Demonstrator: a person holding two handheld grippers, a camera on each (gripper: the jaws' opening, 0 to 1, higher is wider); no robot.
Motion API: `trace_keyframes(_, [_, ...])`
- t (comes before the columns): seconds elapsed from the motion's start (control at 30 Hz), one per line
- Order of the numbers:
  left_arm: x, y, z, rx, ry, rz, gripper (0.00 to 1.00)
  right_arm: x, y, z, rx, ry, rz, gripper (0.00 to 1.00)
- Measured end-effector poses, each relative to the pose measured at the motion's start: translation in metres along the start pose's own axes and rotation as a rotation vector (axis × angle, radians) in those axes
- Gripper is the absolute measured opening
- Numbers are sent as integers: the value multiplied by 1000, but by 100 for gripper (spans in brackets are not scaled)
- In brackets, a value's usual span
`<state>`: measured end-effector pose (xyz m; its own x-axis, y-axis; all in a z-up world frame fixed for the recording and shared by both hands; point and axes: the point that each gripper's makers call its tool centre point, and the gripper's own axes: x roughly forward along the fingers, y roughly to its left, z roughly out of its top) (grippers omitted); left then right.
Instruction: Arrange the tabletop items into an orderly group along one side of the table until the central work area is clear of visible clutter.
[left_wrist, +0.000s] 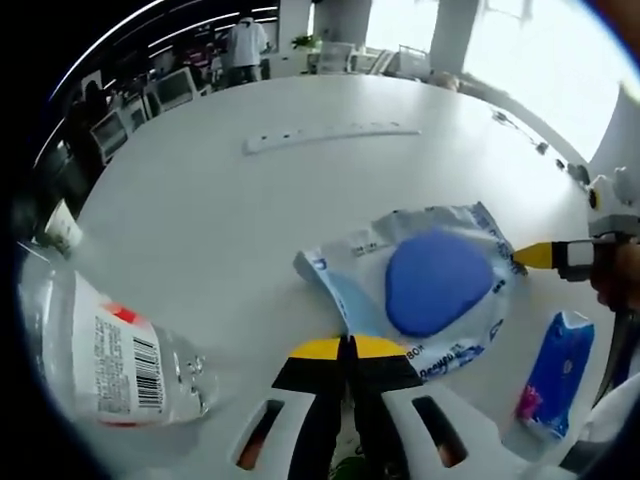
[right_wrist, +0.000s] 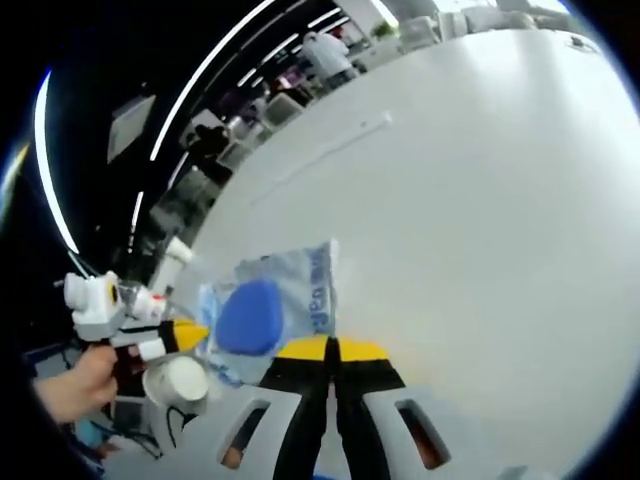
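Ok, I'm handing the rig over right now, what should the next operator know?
Left claw: shut on the near edge of the bag.
Right claw: shut, apparently pinching the bag's opposite edge.
Bag lies mid-table, blue pad inside. Bottle lies on its side to the left claw's left; tissue pack to its right; power strip further out.
Done: nothing grouped yet.
Left: move the bag to one side, then the bottle and tissue pack beside it.

A blue pad in a clear packet (left_wrist: 430, 290), a blue tissue pack (left_wrist: 553, 372), white table (left_wrist: 250, 220)
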<state>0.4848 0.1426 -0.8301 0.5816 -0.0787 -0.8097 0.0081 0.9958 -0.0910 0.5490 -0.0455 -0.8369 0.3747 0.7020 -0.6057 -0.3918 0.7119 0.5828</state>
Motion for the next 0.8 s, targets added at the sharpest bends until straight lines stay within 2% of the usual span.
trace_keyframes(0.47, [0, 0, 0, 17, 5, 7, 0, 0, 0, 0, 5, -13, 1, 0])
trace_keyframes(0.8, [-1, -1, -1, -10, 9, 12, 0, 0, 1, 0, -18, -18, 8, 0])
